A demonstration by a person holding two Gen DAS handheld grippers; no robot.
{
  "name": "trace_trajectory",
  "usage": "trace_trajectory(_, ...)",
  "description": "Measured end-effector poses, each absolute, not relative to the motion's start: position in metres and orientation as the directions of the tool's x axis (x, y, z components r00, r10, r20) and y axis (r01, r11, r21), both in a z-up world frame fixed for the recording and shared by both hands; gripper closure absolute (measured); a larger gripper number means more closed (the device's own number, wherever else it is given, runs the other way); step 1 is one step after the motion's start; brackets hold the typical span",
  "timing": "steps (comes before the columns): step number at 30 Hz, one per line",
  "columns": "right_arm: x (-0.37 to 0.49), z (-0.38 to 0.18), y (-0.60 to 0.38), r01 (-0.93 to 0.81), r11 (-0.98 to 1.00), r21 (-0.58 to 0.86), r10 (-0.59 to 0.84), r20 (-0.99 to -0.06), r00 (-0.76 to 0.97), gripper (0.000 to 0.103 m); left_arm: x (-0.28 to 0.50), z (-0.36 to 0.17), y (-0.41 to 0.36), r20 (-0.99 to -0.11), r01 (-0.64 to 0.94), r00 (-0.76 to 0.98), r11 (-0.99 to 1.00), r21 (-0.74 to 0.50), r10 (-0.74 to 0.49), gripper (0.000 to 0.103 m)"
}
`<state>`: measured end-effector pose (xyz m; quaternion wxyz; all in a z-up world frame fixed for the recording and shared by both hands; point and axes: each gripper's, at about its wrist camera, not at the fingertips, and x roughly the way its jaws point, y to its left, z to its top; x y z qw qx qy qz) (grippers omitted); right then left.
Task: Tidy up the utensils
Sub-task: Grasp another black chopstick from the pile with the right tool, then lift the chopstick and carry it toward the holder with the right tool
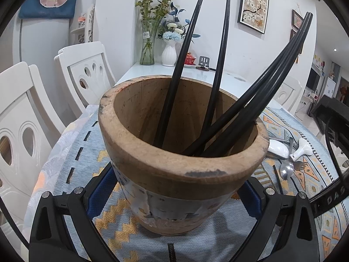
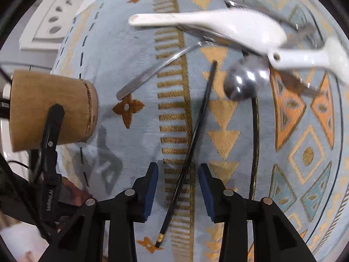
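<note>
While the left tool (image 1: pixel 174 196) clamps the wooden holder (image 1: pixel 181 131) steady on the worktop for loading, the right tool (image 2: pixel 177 187), beside that holder, hangs spread around a loose black chopstick (image 2: pixel 192 144) lying on the cloth (image 2: pixel 130 131), not pinching it.

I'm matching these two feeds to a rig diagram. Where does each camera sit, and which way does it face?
Left wrist: on the left hand-held gripper, looking slightly downward across the table at the round wooden utensil holder between its blue-padded fingers.
Right wrist: on the right hand-held gripper, facing steeply down at the patterned blue tablecloth; a loose black chopstick lies between its open jaws.
Shared: wooden holder, white ceramic spoons, left gripper.
</note>
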<state>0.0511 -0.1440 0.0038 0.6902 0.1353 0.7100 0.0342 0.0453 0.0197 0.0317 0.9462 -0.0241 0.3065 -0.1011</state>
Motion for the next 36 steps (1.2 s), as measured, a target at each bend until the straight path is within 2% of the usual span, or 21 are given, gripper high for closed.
trace_trajectory(1,0.050,0.005,-0.139,0.096,0.981,0.171,0.172,-0.985,-0.005,0.092,0.046,0.032,0.020,-0.575,0.176,0.792,0.978,-0.108,-0.206,0.003)
trace_trajectory(3,0.047,0.007,-0.133,0.031,0.993,0.118,0.118,-0.993,0.015,0.093,0.046,0.032,0.020,-0.575,0.176,0.792,0.979,-0.107,-0.205,0.003)
trace_trajectory(7,0.040,0.012,-0.147,0.074,0.978,0.197,0.195,-0.980,0.034,0.097,0.046,0.032,0.020,-0.575,0.177,0.791,0.978,-0.111,-0.209,0.003)
trace_trajectory(9,0.036,0.019,-0.155,0.100,0.959,0.264,0.260,-0.964,0.056,0.098,0.045,0.032,0.020,-0.575,0.178,0.791,0.978,-0.112,-0.209,0.003)
trace_trajectory(18,0.048,0.051,-0.183,0.131,0.943,0.307,0.283,-0.943,0.173,0.098,0.047,0.033,0.021,-0.577,0.179,0.788,0.977,-0.117,-0.214,0.003)
trace_trajectory(27,0.102,0.021,-0.189,0.221,0.920,0.323,0.285,-0.940,0.186,0.098,0.047,0.033,0.021,-0.577,0.180,0.788,0.977,-0.119,-0.215,0.003)
trace_trajectory(36,0.111,0.004,-0.184,0.234,0.915,0.329,0.288,-0.938,0.194,0.098,0.047,0.033,0.021,-0.581,0.179,0.785,0.977,-0.118,-0.214,0.003)
